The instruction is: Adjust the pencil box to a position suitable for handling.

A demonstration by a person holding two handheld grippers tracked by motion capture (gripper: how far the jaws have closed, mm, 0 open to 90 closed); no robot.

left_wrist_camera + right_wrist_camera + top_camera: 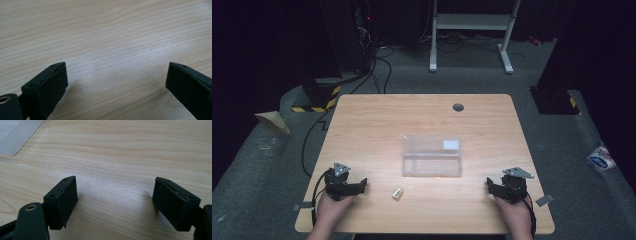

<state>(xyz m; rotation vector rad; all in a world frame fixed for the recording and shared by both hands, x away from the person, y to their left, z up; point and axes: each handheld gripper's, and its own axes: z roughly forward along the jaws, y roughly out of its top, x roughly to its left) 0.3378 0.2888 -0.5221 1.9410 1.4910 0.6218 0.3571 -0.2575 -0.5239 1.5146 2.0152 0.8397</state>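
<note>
A clear plastic box point(432, 156) with a white label lies at the middle of the wooden table point(377, 120); its corner point(15, 135) shows at the top left of the right gripper view. A small tan block point(398, 193) lies near the front edge, left of centre. My left gripper point(361, 184) rests at the front left, held by a hand, jaws wide apart over bare wood point(116, 67). My right gripper point(490, 185) rests at the front right, also open with nothing between its jaws point(115, 185).
A dark round grommet point(458, 107) sits near the table's far edge. Beyond the table stand a white desk frame point(472, 30), black equipment with yellow-black striped feet point(319, 97) and cables on the grey floor. A packet point(601, 159) lies on the floor at right.
</note>
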